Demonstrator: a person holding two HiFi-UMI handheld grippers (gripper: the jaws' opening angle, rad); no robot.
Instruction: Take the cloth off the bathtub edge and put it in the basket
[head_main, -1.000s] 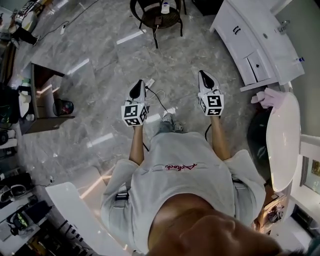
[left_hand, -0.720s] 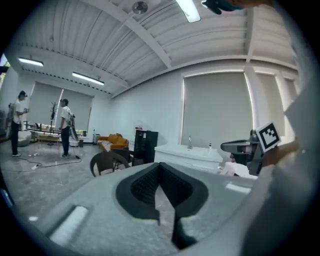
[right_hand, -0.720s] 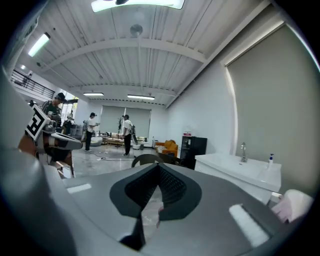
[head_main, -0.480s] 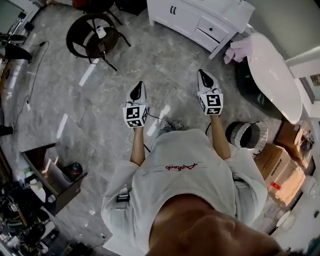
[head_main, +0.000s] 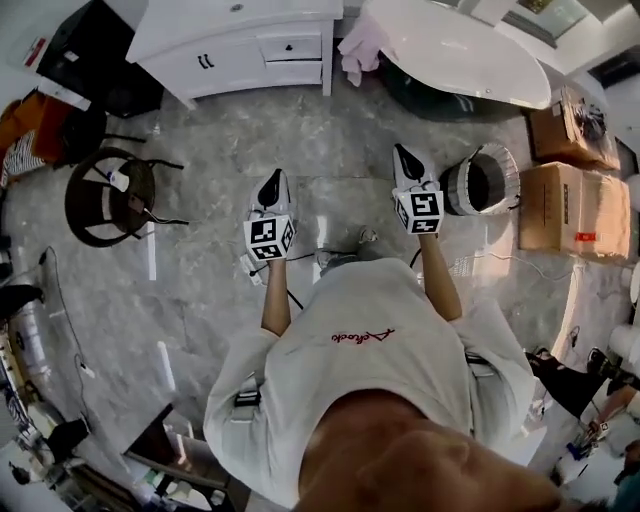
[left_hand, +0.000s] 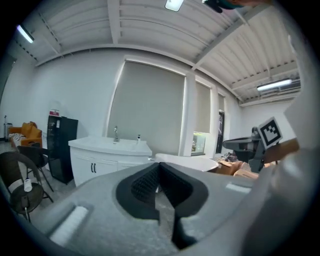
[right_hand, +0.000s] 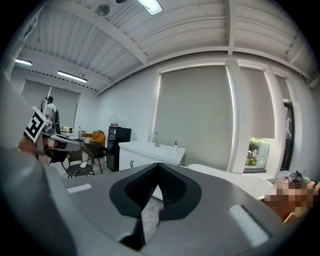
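Note:
A pink cloth (head_main: 354, 46) hangs over the left end of the white bathtub (head_main: 460, 52) at the top of the head view. A round grey basket (head_main: 484, 181) stands on the floor just right of my right gripper (head_main: 402, 159). My left gripper (head_main: 270, 184) is held level beside it, over bare floor. Both are shut with nothing between their jaws, well short of the cloth. In the left gripper view the shut left gripper (left_hand: 160, 166) points at the tub (left_hand: 189, 161). In the right gripper view the right gripper (right_hand: 159, 166) is shut too.
A white vanity cabinet (head_main: 240, 45) stands left of the tub. A black round chair (head_main: 112, 196) is at the left, cardboard boxes (head_main: 566, 205) at the right. Cables (head_main: 335, 250) lie on the marble floor by the person's feet.
The person has turned: the tub, cloth and vanity swung from the right edge to the top of the head view, and the basket came in beside the right gripper. Both grippers stayed shut.

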